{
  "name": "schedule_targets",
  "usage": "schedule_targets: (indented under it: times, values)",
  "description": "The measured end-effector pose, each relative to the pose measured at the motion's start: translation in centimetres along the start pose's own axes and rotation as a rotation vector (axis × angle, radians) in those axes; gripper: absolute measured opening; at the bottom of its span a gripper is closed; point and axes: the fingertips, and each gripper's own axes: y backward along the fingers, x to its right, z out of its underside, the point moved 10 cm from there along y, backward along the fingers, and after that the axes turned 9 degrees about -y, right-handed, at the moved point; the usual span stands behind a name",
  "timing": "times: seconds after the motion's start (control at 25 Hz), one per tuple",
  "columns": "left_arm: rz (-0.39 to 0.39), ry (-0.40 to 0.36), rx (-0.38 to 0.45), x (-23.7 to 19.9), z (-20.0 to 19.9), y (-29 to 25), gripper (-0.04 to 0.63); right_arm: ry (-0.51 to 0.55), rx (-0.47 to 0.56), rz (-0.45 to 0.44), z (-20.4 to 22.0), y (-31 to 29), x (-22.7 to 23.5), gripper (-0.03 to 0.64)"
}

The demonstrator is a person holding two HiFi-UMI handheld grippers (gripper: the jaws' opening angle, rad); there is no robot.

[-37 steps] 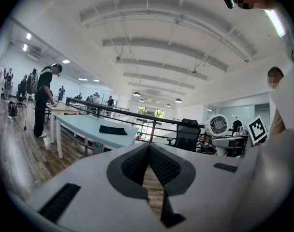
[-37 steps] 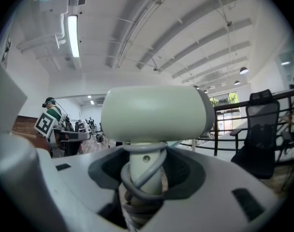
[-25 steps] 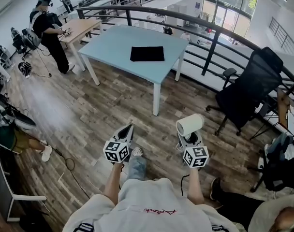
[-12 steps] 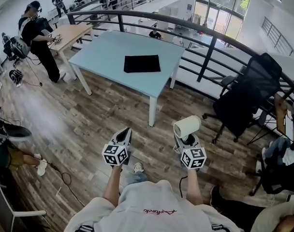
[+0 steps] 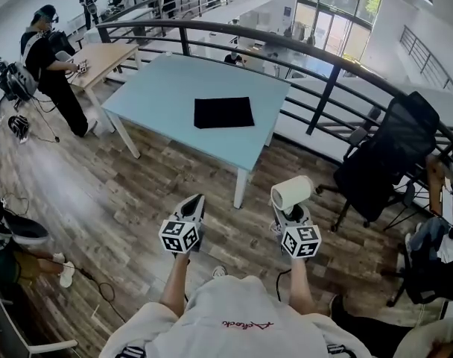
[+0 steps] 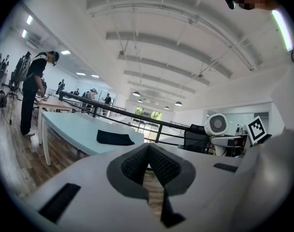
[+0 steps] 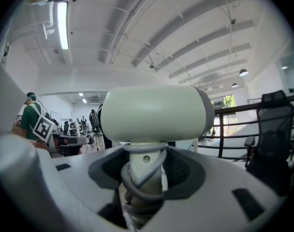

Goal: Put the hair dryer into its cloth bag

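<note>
So, head view first: the person stands on a wood floor (image 5: 100,192) with both grippers held out in front. The left gripper (image 5: 196,199) has its jaws pressed together with nothing in them. The right gripper (image 5: 293,212) has a white dryer (image 5: 292,193) clamped by the handle, barrel up top and lying sideways. The black bag (image 5: 223,112) lies flat on the light blue table (image 5: 159,88) ahead, well apart from both grippers. A curved black railing (image 5: 323,58) runs behind the table, a black chair (image 5: 390,155) sits off to the right, and another person (image 5: 51,66) stands at a wooden desk (image 5: 107,51) far left.

Left gripper view: the jaws meet at the tips, gripper (image 6: 148,150) empty. Past them is the table (image 6: 69,124) with the bag (image 6: 114,137) lying near its corner. Off to the right the dryer's grille end (image 6: 215,124) shows, just beside the right gripper's marker cube (image 6: 257,128).

Right gripper view: the dryer (image 7: 154,112) fills the middle, barrel crosswise, handle going straight down between the jaws, which stand fairly wide and press on it from both sides (image 7: 144,166). A grey cord (image 7: 137,187) is looped round the handle. The chair (image 7: 270,129) shows at the right edge.
</note>
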Motion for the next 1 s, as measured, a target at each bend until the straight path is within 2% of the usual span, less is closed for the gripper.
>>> schedule_targets:
  times: [0.2, 0.52, 1.0]
  values:
    - [0.003, 0.001, 0.011, -4.9, -0.9, -2.0, 0.006, 0.002, 0.002, 0.008, -0.8, -4.7, -1.4, 0.216]
    - [0.036, -0.012, 0.004, -10.0, -1.2, -3.4, 0.006, 0.0, 0.01, 0.018, -0.6, -9.3, -3.6, 0.215]
    - [0.074, -0.008, -0.026, -11.8, -0.2, -5.0, 0.006, -0.009, -0.009, 0.032, 0.3, -11.4, -4.1, 0.216]
